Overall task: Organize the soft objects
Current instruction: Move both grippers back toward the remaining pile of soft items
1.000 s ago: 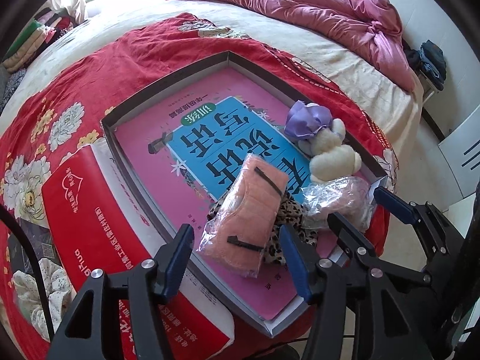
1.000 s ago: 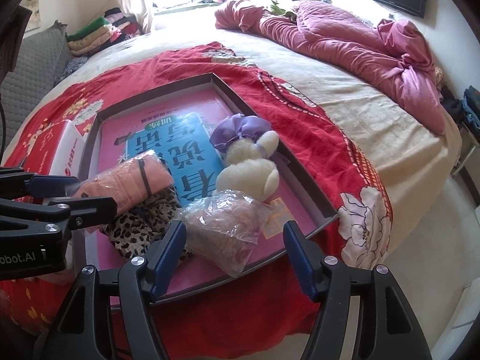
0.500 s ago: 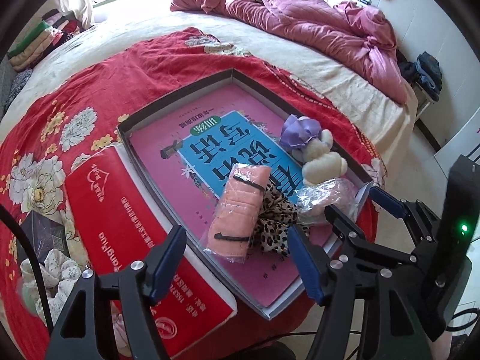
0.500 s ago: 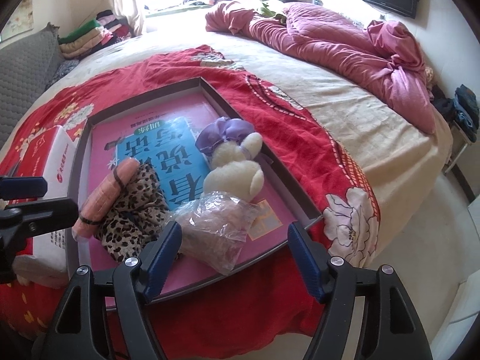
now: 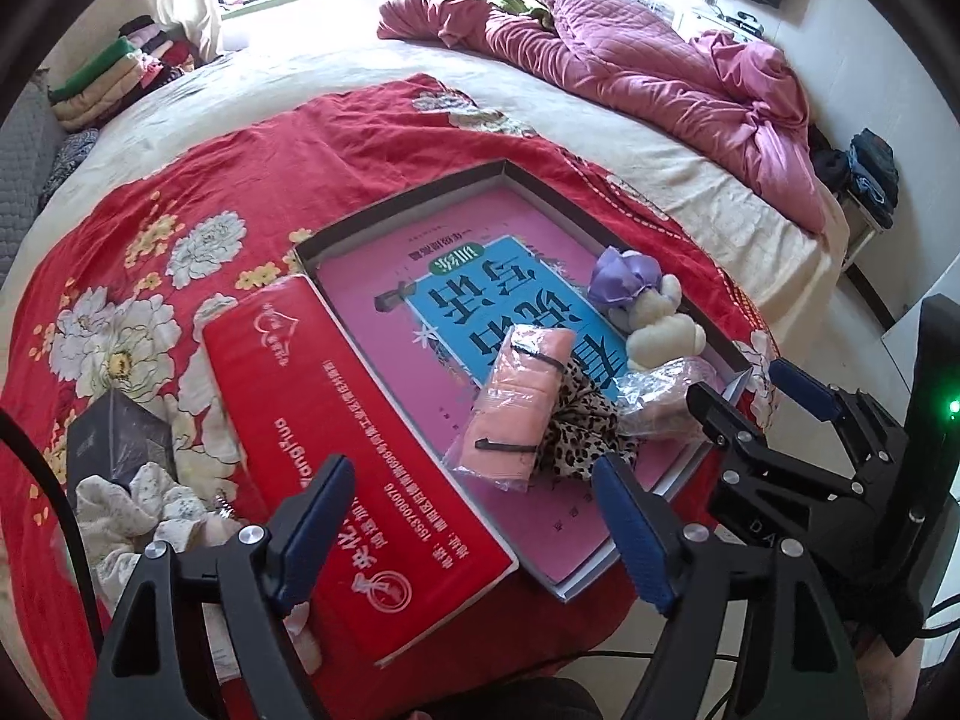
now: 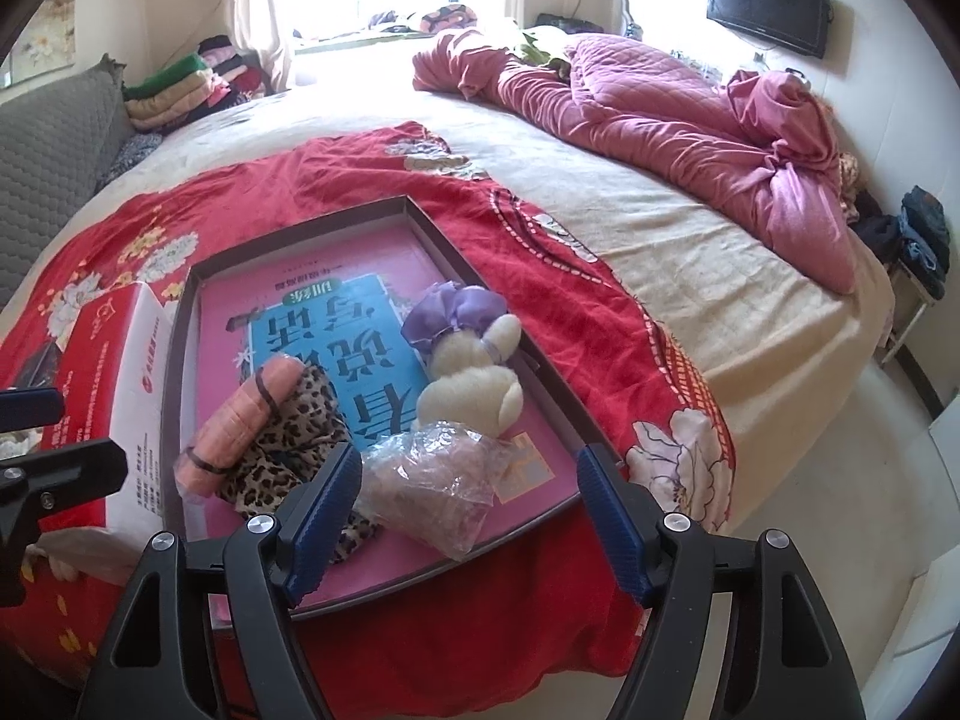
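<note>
Left gripper [image 5: 474, 531] jaws wide, just been opening, empty; peach roll [image 5: 522, 408] in tray [image 5: 396, 201] just ahead. Right gripper [image 6: 471, 519] wide, empty; clear bag [image 6: 435, 480] ahead, contents unclear, leopard cloth [image 6: 288, 450] half hidden

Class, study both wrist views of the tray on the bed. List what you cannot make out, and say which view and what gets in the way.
- Clear bag, both views: crinkled plastic blurs its pinkish contents.
- Leopard-print cloth, left view: the bagged peach roll covers part of it.
- Pale cloth, left view: left gripper hides its near part.
- Red box, right view: left gripper's arm covers its near end.
</note>
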`<state>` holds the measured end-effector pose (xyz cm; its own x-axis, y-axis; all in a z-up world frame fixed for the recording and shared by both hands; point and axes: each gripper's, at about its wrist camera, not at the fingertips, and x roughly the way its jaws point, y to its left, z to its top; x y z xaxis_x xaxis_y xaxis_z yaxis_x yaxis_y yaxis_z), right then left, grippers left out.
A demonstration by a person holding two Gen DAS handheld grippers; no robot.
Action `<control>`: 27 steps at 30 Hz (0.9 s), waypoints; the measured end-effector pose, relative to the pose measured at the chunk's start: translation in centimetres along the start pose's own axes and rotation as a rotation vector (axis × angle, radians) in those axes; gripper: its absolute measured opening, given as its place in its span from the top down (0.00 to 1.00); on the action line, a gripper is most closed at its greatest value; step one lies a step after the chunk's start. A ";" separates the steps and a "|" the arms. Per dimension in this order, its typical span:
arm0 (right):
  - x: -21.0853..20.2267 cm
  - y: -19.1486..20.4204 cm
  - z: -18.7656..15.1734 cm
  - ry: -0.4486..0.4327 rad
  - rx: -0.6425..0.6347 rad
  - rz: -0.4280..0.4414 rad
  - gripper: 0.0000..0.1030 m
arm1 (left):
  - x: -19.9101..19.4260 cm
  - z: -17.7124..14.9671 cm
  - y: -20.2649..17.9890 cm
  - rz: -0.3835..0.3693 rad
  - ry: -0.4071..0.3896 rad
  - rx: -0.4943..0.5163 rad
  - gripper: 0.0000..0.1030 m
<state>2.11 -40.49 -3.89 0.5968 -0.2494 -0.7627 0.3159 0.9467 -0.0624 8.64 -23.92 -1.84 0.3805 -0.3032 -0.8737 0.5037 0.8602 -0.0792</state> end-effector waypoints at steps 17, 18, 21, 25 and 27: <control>-4.3 1.2 1.5 -0.051 0.044 0.063 0.25 | -3.5 -1.5 1.3 0.025 -0.039 -0.026 0.22; -4.7 1.6 1.7 -0.054 0.039 0.067 0.25 | -3.8 -1.6 1.5 0.024 -0.043 -0.031 0.22; -5.8 2.7 2.0 -0.070 0.020 0.085 0.25 | -4.6 -1.9 2.3 0.029 -0.057 -0.048 0.22; -7.4 4.7 2.5 -0.098 -0.035 0.084 0.25 | -5.7 -2.3 3.8 0.042 -0.071 -0.079 0.22; -8.0 5.7 2.6 -0.108 -0.058 0.088 0.25 | -6.2 -2.6 4.8 0.045 -0.080 -0.099 0.22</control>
<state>1.06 -33.66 3.53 0.6970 -0.1822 -0.6935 0.2177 0.9753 -0.0374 6.67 -16.88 2.00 0.4635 -0.2920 -0.8366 0.4070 0.9088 -0.0917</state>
